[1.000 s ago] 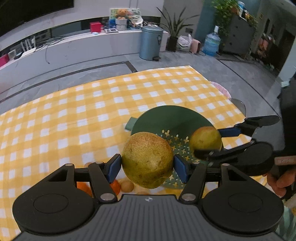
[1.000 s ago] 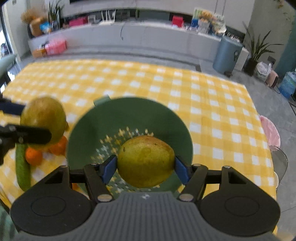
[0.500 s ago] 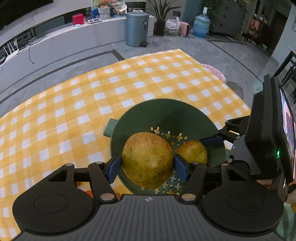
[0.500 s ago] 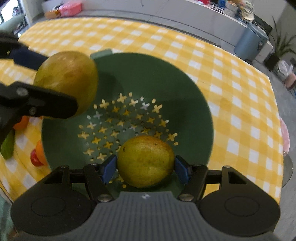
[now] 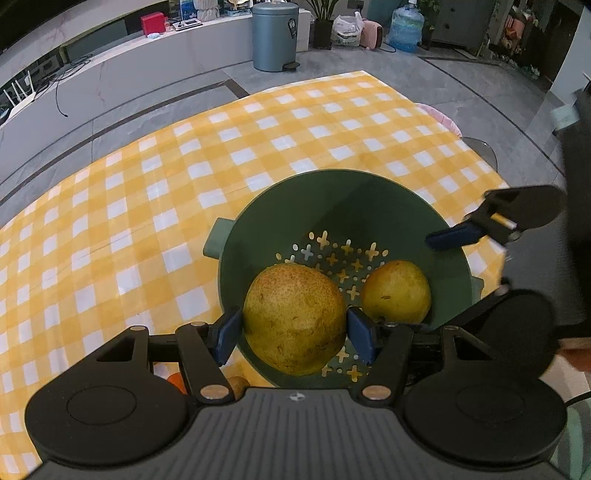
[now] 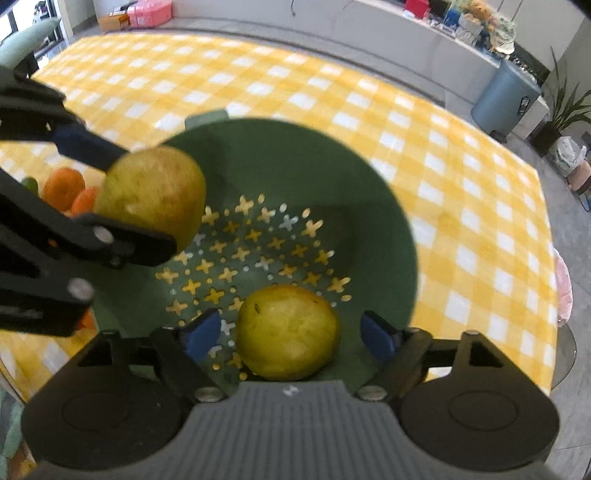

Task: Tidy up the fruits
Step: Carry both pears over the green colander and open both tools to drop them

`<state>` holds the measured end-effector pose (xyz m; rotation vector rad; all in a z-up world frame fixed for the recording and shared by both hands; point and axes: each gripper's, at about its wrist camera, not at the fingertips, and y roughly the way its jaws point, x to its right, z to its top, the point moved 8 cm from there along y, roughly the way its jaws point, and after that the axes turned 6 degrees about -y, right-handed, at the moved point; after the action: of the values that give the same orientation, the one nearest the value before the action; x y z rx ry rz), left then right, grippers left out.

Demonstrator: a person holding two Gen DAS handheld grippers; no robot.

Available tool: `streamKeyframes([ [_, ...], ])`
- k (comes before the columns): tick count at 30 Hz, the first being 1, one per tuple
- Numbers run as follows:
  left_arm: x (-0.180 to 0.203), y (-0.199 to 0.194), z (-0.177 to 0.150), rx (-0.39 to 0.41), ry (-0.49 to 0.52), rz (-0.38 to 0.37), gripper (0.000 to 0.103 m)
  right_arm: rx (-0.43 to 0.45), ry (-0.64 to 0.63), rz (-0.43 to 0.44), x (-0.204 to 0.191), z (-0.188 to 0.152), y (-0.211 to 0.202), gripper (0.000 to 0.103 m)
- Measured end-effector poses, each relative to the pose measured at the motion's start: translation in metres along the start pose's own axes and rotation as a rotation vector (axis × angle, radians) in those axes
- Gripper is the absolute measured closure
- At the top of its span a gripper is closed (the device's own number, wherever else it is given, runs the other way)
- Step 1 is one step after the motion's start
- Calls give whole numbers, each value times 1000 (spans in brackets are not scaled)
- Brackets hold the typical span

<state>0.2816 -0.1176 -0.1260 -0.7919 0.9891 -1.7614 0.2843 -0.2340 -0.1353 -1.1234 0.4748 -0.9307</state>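
Am opening right gripper [image 6: 288, 338], pads clear of smaller pear [image 6: 287, 332], now lying in green colander [image 6: 369, 206]. Am clamping left gripper [image 5: 294, 328] on bigger pear [image 5: 293, 319] over colander. Oranges [image 6: 64, 188] waiting on checked cloth [image 5: 147, 184].

No legible text in either view. Bin [image 5: 275, 35] carries dark label with pale marks, too small to read (same label in right view, equally unclear). Small emblem on left gripper [image 5: 294, 330] body, no letters.
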Motion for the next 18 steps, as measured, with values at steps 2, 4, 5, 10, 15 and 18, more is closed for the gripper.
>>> streamKeyframes([
  [2,2,2,0,-7,17,2,32,20,3,3,1,-3,-8,22],
  [4,5,6,-1,-18,35,6,32,41,2,2,-1,-7,-15,22],
  [5,5,8,-2,-26,44,12,32,53,-1,-3,-3,-8,-18,21],
  [10,9,21,-6,-57,85,55,32,91,-20,-63,-8,-16,-27,11],
  [15,15,33,-12,-81,142,93,32,99,23,-89,-2,-25,-27,11],
  [18,18,37,-15,-84,165,105,32,101,53,-94,1,-28,-26,11],
])
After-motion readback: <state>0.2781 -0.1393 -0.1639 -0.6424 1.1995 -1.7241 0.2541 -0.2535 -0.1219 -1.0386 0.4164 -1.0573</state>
